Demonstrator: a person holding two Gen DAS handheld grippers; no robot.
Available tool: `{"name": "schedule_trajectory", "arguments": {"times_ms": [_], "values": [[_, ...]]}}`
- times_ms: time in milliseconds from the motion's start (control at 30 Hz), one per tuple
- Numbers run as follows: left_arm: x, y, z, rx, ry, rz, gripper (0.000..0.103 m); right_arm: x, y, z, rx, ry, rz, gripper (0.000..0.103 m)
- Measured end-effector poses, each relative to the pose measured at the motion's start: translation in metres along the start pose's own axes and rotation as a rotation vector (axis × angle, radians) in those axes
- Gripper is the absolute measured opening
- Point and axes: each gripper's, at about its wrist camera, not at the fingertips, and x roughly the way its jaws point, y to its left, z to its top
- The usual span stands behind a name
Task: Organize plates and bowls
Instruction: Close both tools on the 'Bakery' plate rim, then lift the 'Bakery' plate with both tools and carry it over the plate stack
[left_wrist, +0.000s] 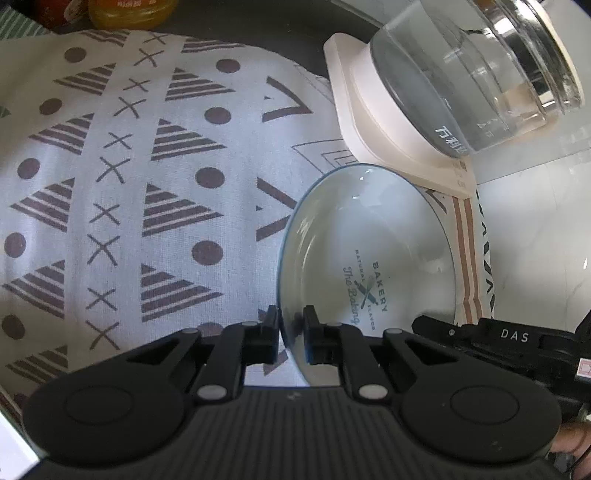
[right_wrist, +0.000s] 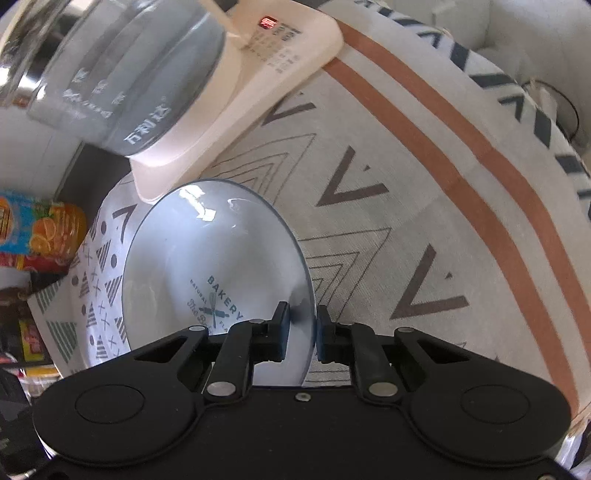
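Observation:
A white bowl (left_wrist: 369, 236) with a blue-grey rim and "BAKERY" printed inside sits on the patterned cloth (left_wrist: 122, 177). My left gripper (left_wrist: 291, 334) is shut on the bowl's near left rim, one pad outside and one inside. In the right wrist view the same bowl (right_wrist: 207, 254) lies to the left, and my right gripper (right_wrist: 302, 334) is shut on its right rim in the same way. The right gripper's black body also shows at the lower right of the left wrist view.
A glass kettle (left_wrist: 472, 70) on a cream base (left_wrist: 373, 122) stands just behind the bowl, its base almost touching the far rim. Juice bottles (right_wrist: 48, 229) and packets stand beyond the cloth's edge. A white counter (left_wrist: 535, 221) lies to the right of the cloth.

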Motion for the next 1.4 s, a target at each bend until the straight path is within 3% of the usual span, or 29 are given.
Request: {"name": "schedule_trajectory", "arguments": {"times_ms": [300,767,1400], "values": [[-0.027,-0.007,-0.002,0.016,-0.082,-0.005,0.009,-0.022,0.015,0.000,-0.073,-0.077,0.037,0.007],[-0.083,0.004,-0.019,-0.033,-0.181,0.012,0.010,-0.047,0.052,-0.012,-0.231,-0.129,0.086,0.008],[-0.158,0.053,-0.068,-0.163,-0.331,0.071,0.010,-0.058,0.118,-0.057,-0.461,-0.116,0.191,0.008]]}}
